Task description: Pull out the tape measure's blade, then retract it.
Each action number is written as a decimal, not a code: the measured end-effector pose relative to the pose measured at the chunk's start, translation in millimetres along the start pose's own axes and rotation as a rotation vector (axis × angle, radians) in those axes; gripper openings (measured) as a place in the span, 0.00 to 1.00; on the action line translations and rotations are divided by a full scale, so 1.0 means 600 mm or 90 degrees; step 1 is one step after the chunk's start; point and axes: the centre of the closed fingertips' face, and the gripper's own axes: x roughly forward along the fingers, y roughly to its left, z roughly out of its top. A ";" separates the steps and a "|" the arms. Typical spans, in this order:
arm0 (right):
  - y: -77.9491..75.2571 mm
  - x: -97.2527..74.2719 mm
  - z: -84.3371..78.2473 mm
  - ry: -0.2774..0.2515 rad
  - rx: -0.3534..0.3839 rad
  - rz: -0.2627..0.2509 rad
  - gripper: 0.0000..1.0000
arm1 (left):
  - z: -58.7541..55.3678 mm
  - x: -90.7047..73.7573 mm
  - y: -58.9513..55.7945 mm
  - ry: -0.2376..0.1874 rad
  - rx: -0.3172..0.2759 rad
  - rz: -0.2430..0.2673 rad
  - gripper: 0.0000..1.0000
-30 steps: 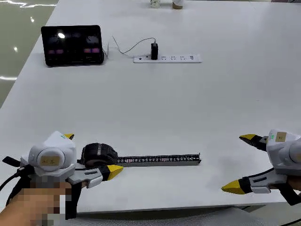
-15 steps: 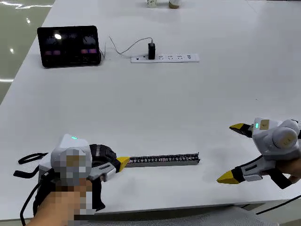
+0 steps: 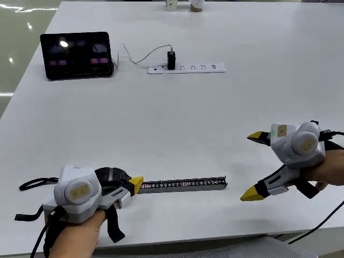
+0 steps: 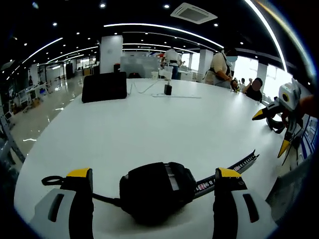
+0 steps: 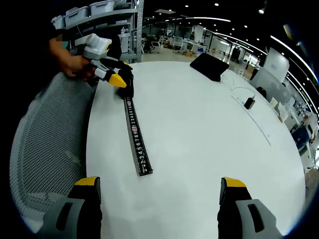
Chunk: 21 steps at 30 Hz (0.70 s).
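Jaws of the left gripper were spread around the black tape measure case at the white table's near left, its blade laid rightward toward the likewise spread right gripper.

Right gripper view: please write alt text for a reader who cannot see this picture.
The open right claw faces the free end of the tape blade, which lies flat on the white table and runs away to its black case, where a hand holds the left claw. A dark tablet stands farther off.
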 end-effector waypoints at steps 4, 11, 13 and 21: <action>0.000 0.025 -0.004 0.011 0.000 0.021 0.99 | -0.013 0.011 -0.003 0.013 -0.012 -0.007 0.99; 0.012 0.057 -0.004 0.022 -0.021 0.057 0.99 | -0.021 0.015 -0.003 0.016 -0.022 -0.009 0.99; 0.012 0.063 -0.004 0.024 -0.020 0.064 0.99 | -0.021 0.016 -0.001 0.014 -0.024 -0.008 0.99; 0.017 0.078 -0.005 0.019 -0.038 0.081 0.80 | -0.029 0.018 -0.003 0.025 -0.013 -0.012 0.99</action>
